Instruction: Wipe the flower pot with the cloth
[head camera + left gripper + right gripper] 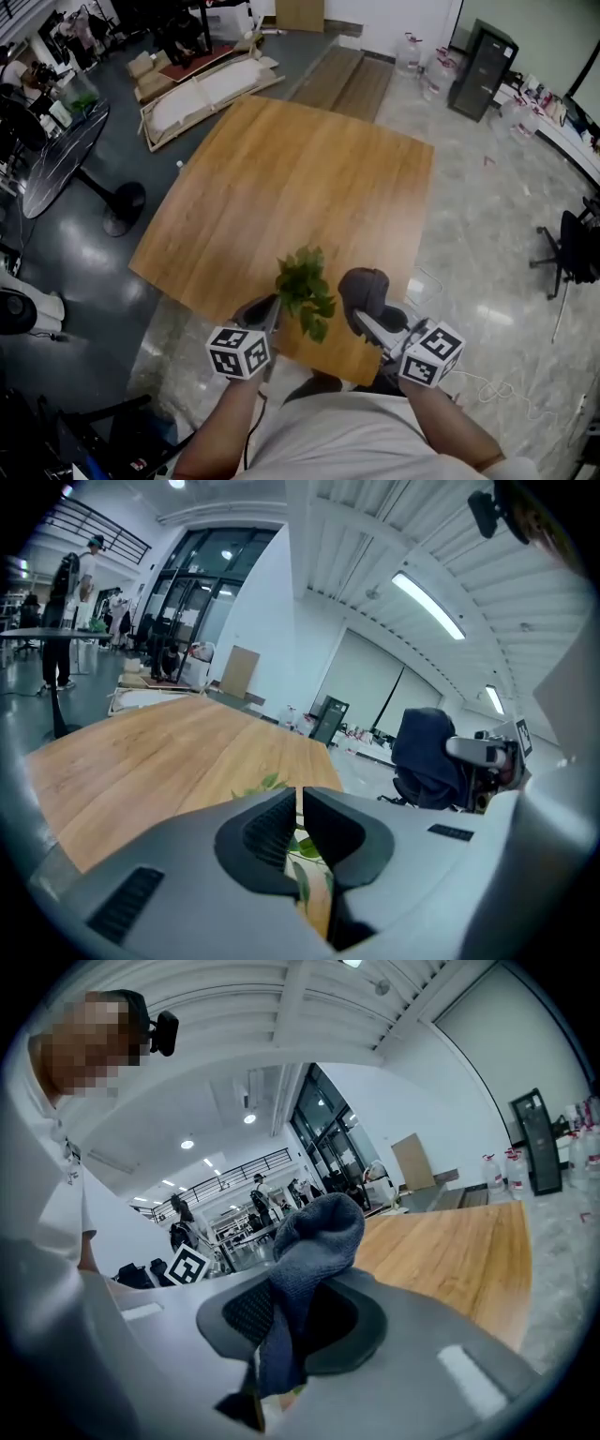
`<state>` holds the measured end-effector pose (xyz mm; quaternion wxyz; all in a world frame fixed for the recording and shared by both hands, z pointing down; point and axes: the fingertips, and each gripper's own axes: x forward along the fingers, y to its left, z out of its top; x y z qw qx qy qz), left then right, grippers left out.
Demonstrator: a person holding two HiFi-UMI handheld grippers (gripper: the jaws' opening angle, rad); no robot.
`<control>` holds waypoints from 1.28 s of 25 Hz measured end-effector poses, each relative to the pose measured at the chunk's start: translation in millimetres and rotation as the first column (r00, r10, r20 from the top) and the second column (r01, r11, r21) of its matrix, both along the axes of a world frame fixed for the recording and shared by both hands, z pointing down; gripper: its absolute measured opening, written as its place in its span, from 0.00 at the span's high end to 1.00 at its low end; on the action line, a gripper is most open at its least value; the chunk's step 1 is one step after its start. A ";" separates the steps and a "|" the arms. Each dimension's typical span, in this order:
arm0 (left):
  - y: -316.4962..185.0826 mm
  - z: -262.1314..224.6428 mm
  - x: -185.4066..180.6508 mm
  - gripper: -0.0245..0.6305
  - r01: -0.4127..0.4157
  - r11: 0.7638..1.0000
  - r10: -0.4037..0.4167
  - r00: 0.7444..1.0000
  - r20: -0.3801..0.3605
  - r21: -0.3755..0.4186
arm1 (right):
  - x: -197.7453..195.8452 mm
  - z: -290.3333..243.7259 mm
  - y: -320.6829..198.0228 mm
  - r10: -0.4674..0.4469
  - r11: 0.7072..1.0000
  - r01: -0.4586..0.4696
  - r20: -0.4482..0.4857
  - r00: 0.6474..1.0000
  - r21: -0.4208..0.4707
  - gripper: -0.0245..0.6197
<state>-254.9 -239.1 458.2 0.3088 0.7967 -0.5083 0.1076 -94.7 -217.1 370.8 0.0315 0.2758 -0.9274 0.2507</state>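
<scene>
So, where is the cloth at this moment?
The cloth is gripped in the right tongs, low and right of centre in the head view, just right of the plant's leaves.

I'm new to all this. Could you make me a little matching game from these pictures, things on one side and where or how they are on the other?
Things:
1. cloth
2. plant
3. table
4. fan

Descriptions:
a. stands on the dark floor
b. green, at the left gripper's tips
c. grey, clamped in the right gripper
d. wooden top

Pairs: 1-c, 2-b, 3-d, 4-a
</scene>
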 end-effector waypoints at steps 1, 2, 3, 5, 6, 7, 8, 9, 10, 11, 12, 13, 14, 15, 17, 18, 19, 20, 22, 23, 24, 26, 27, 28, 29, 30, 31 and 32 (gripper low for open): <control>-7.2 12.2 -1.1 0.95 -0.008 1.000 0.008 1.000 0.005 -0.021 | -1.3 5.7 -4.8 0.007 1.000 -0.007 -0.003 1.000 -0.009 0.86; -13.8 25.1 -2.1 0.93 -0.014 0.999 0.015 1.000 0.010 -0.044 | -1.8 11.8 -9.3 0.015 1.000 -0.015 -0.007 1.000 -0.018 0.86; -19.7 38.6 -3.7 0.91 -0.017 0.997 0.018 1.000 0.014 -0.069 | -2.0 18.4 -13.4 0.021 0.999 -0.022 -0.010 1.000 -0.027 0.86; -30.3 65.4 -10.3 0.87 -0.013 0.993 0.016 1.000 0.027 -0.115 | -2.9 32.9 -21.1 0.030 0.998 -0.031 -0.019 0.999 -0.045 0.86; -34.0 77.8 -15.0 0.87 -0.008 0.991 0.013 0.999 0.035 -0.135 | -3.6 40.2 -23.5 0.034 0.998 -0.035 -0.024 0.999 -0.056 0.86; -36.6 89.4 -19.8 0.86 -0.005 0.988 0.012 0.999 0.046 -0.155 | -4.0 47.2 -25.0 0.038 0.997 -0.040 -0.028 0.999 -0.066 0.86; -39.4 100.3 -23.7 0.86 -0.005 0.985 0.015 0.998 0.057 -0.174 | -4.1 53.8 -27.0 0.044 0.996 -0.046 -0.033 0.998 -0.076 0.86; -43.2 110.8 -26.3 0.86 -0.008 0.982 0.021 0.998 0.066 -0.191 | -3.6 60.2 -30.8 0.049 0.995 -0.052 -0.037 0.998 -0.083 0.86; -48.2 121.1 -27.4 0.86 -0.013 0.979 0.029 0.997 0.073 -0.206 | -2.5 66.7 -36.2 0.055 0.994 -0.059 -0.039 0.998 -0.088 0.86; -53.6 131.4 -27.5 0.86 -0.019 0.976 0.037 0.996 0.078 -0.219 | -1.0 73.1 -42.3 0.062 0.993 -0.065 -0.040 0.997 -0.093 0.86; -58.5 141.3 -27.2 0.85 -0.024 0.972 0.044 0.996 0.082 -0.232 | 0.7 79.1 -47.5 0.069 0.992 -0.073 -0.041 0.997 -0.099 0.86; -61.9 150.5 -26.9 0.85 -0.029 0.968 0.051 0.995 0.085 -0.248 | 2.3 84.5 -50.8 0.077 0.991 -0.082 -0.041 0.996 -0.108 0.86; -63.7 158.5 -26.9 0.85 -0.033 0.963 0.058 0.994 0.087 -0.266 | 3.5 89.0 -52.2 0.085 0.989 -0.090 -0.042 0.996 -0.119 0.86; -65.2 165.2 -27.3 0.85 -0.036 0.958 0.064 0.994 0.089 -0.283 | 3.9 92.9 -52.8 0.091 0.987 -0.096 -0.043 0.995 -0.131 0.86; -72.5 174.5 -30.2 0.85 -0.036 0.953 0.067 0.993 0.094 -0.300 | 2.1 100.6 -55.6 0.093 0.984 -0.099 -0.048 0.995 -0.145 0.86; -77.6 177.7 -32.4 0.85 -0.034 0.952 0.065 0.993 0.093 -0.303 | -0.2 104.6 -57.5 0.091 0.984 -0.097 -0.050 0.995 -0.148 0.86; -82.0 181.1 -34.3 0.85 -0.034 0.951 0.065 0.994 0.091 -0.307 | -2.7 108.8 -58.8 0.089 0.984 -0.095 -0.051 0.995 -0.151 0.86; -84.9 185.1 -35.2 0.85 -0.037 0.948 0.068 0.994 0.087 -0.316 | -4.8 113.2 -59.5 0.089 0.983 -0.096 -0.052 0.995 -0.157 0.86; -87.5 194.3 -33.9 0.85 -0.050 0.937 0.080 0.994 0.073 -0.345 | -6.6 121.6 -60.3 0.093 0.980 -0.101 -0.054 0.994 -0.174 0.86; -88.1 198.4 -32.3 0.85 -0.055 0.931 0.083 0.995 0.063 -0.361 | -6.4 124.9 -61.7 0.095 0.978 -0.103 -0.054 0.994 -0.181 0.86; -88.4 201.8 -30.6 0.85 -0.059 0.925 0.084 0.995 0.050 -0.375 | -5.8 127.6 -63.7 0.096 0.977 -0.104 -0.053 0.994 -0.185 0.86; -87.9 207.2 -28.1 0.85 -0.059 0.918 0.075 0.997 0.027 -0.393 | -4.3 132.6 -67.9 0.095 0.976 -0.104 -0.055 0.994 -0.190 0.86; -87.2 209.4 -28.0 0.85 -0.055 0.917 0.069 0.997 0.021 -0.395 | -4.0 135.7 -69.5 0.094 0.976 -0.103 -0.058 0.994 -0.193 0.86; -86.6 211.3 -29.0 0.87 -0.050 0.917 0.062 0.998 0.018 -0.395 | -4.2 139.4 -71.1 0.091 0.975 -0.101 -0.060 0.994 -0.196 0.86; -86.1 213.1 -30.7 0.89 -0.043 0.918 0.053 0.998 0.015 -0.394 | -5.1 143.7 -72.7 0.087 0.975 -0.098 -0.063 0.994 -0.200 0.86; -85.4 215.2 -32.5 0.92 -0.036 0.917 0.043 0.999 0.009 -0.397 | -6.3 148.7 -74.4 0.083 0.974 -0.095 -0.064 0.994 -0.206 0.86; -84.0 218.1 -33.8 0.92 -0.027 0.914 0.029 1.000 -0.002 -0.406 | -8.0 154.3 -75.8 0.078 0.973 -0.090 -0.065 0.995 -0.214 0.86; -81.5 222.0 -34.7 0.93 -0.015 0.908 0.008 1.000 -0.020 -0.420 | -10.4 160.5 -76.5 0.069 0.971 -0.082 -0.066 0.995 -0.224 0.86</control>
